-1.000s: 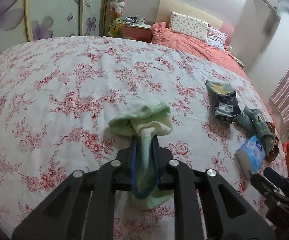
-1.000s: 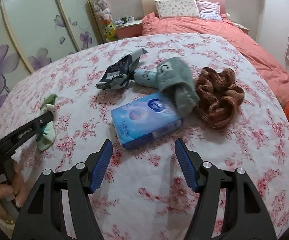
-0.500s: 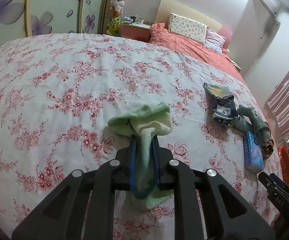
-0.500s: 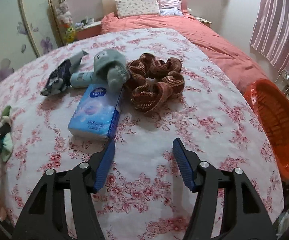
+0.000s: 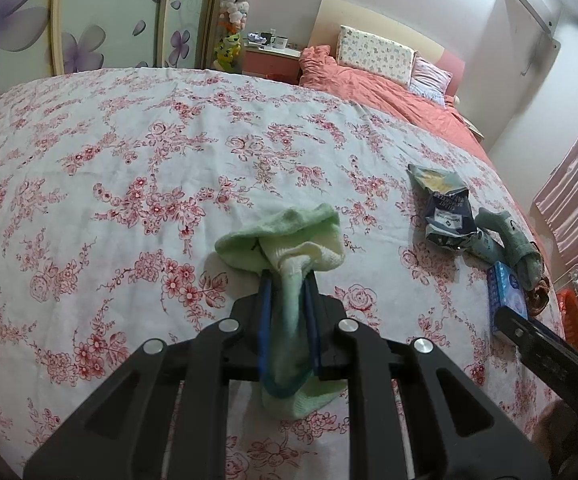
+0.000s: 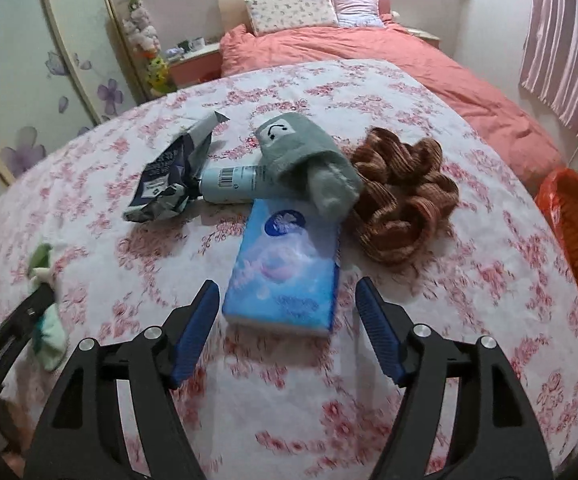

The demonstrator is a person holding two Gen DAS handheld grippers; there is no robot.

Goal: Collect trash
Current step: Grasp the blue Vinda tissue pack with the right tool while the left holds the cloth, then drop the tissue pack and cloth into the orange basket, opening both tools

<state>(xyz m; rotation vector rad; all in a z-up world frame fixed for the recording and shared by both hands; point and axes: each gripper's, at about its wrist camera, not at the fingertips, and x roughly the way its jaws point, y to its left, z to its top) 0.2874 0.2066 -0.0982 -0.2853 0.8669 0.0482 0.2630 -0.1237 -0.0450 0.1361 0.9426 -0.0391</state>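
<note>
Because our left gripper (image 5: 288,312) already carries the pale green sock (image 5: 289,240) pinched between its blue pads, with loose ends flopping above and below the jaws, we judge the first risk to be that cloth sliding out if we swing that arm quickly. It is soft, bunched, and caught only along a narrow strip.

On the other side, our right gripper (image 6: 289,312) hangs over the flowered surface (image 6: 469,280) with its jaws spread wide and holding nothing; the near end of the blue tissue pack (image 6: 285,268) lies between and just ahead of the pads, which do not seem to touch it. That view is blurred low down, so contact is hard to rule out.

If the crumpled snack bag (image 6: 173,176) is the real trash here, we could close on the wrong thing. The tissue pack looks unopened. The bag lies beyond it to the left, touching the pale tube (image 6: 233,184), which is partly tucked under the grey smiley sock (image 6: 305,156). A careless reach could drag the tube along or nudge the brown scrunchie (image 6: 405,204) beside it.

The orange basket (image 6: 577,240) stands off the surface's right edge, well apart from the bag, so a thin crinkly wrapper gripped by one corner might slip loose on the way across.
</note>
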